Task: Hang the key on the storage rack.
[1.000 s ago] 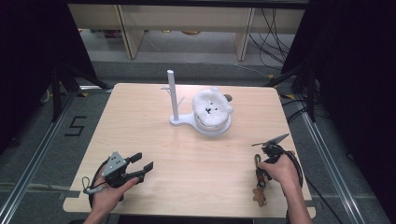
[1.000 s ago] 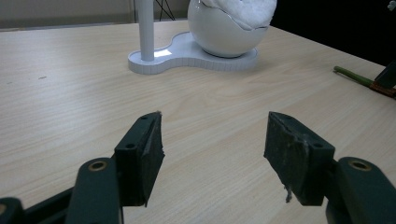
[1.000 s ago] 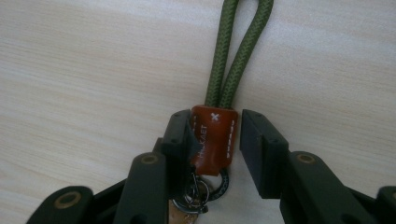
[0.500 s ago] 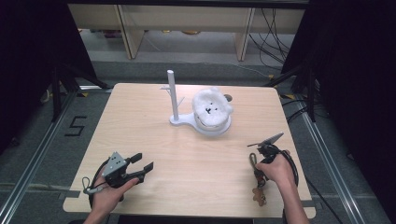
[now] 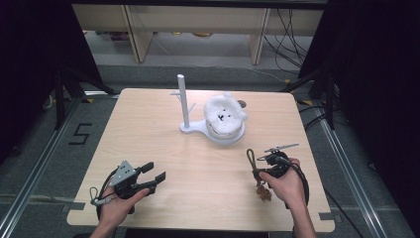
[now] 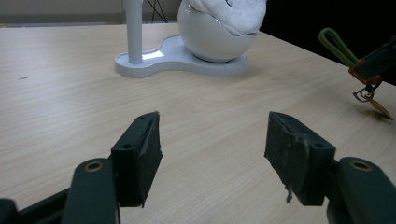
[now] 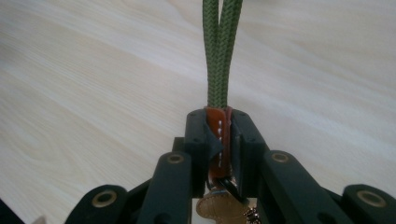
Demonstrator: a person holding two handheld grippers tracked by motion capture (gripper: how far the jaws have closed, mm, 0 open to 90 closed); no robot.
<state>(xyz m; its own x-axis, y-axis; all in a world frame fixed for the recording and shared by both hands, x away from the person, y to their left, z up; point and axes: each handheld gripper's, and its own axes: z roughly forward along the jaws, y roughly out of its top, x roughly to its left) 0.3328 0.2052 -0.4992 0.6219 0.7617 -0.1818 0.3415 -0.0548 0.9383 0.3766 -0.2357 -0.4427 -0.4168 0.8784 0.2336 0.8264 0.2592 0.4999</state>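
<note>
A: Where does the keychain (image 5: 258, 174) sit on the table (image 5: 148, 129)?

B: Near the right edge, toward the near right corner. The right gripper (image 7: 218, 140) has its jaws pressed together on the orange tab, with the key hanging below them.

A: How does it look?

B: A green braided cord loop rises past the fingertips, and a brass-coloured key dangles underneath.

A: The left gripper (image 6: 212, 156)?

B: Its jaws are spread with nothing between them, near the near left corner.

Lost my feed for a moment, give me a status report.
Right gripper shut on keychain, green loop forward. Left gripper open, idle near table edge. White stand ahead, path clear.
</note>
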